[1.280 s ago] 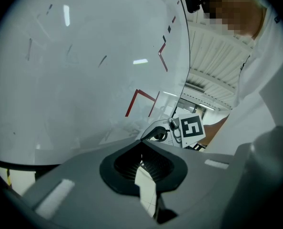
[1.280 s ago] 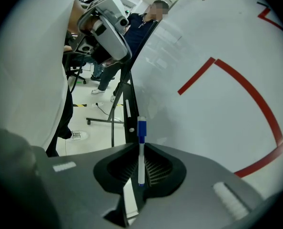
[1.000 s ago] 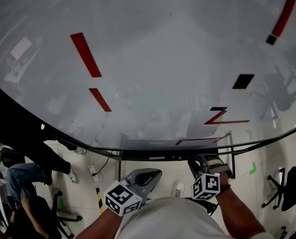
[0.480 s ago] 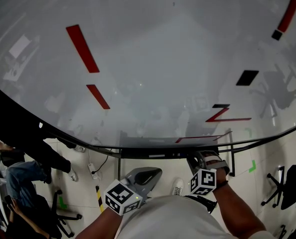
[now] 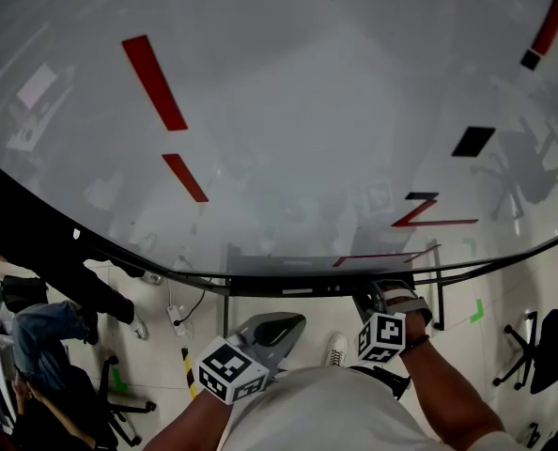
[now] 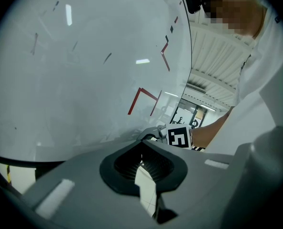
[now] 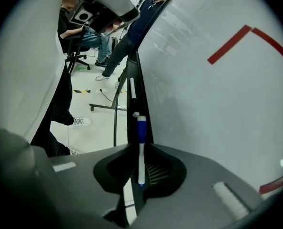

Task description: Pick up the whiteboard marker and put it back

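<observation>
Whiteboard (image 5: 307, 92) with red Z-shaped stroke (image 5: 432, 216), right gripper (image 7: 139, 162) clamping blue-capped marker (image 7: 141, 142)

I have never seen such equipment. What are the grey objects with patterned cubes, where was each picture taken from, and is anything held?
A person holds a two-jaw hand tool in each hand: the left gripper and the right gripper. The cubes are parts of them. One picture comes from a camera on the person's head, looking down at a whiteboard with red strokes. The other two come from cameras on the grippers. The right gripper's jaws are closed on a whiteboard marker with a blue cap, by the board's ledge. The left jaws are together, with nothing between.
</observation>
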The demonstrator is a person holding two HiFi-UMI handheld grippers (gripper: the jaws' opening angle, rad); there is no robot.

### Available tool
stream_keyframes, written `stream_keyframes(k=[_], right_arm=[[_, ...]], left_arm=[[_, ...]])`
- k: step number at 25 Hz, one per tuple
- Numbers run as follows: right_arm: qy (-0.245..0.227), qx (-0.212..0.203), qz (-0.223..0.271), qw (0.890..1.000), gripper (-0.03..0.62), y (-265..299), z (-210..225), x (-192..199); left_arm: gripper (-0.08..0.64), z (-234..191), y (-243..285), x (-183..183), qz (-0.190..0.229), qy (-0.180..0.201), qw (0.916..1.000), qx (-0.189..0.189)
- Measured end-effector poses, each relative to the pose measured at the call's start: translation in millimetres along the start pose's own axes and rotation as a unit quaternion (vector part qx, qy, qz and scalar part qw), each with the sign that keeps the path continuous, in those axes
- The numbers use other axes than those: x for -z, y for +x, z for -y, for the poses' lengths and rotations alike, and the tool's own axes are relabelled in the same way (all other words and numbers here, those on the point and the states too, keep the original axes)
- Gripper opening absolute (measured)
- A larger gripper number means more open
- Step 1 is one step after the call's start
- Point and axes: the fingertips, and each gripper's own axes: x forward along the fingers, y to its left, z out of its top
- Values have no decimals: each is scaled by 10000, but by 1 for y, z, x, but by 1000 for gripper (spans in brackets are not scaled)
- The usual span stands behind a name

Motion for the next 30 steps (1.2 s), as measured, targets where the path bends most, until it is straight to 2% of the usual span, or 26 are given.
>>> stream_keyframes(k=[8, 12, 22, 27, 30], right_arm=[[-61, -32, -46, 10000, 35, 5, -1, 2], [31, 1, -25, 10000, 63, 2, 1, 1], [306, 134, 115, 9994, 61, -17, 3, 1], [464, 193, 186, 9986, 41, -26, 4, 1], [697, 249, 317, 9967, 4, -33, 7, -2]], left_arm=[[17, -1, 0, 1, 5, -25, 10000, -27], [17, -2, -1, 2, 0, -45, 10000, -40], [17, 0, 4, 2, -66, -20, 10000, -18], [17, -6, 5, 5, -194, -54, 9996, -216], [17, -7, 5, 5, -201, -101, 9994, -273]])
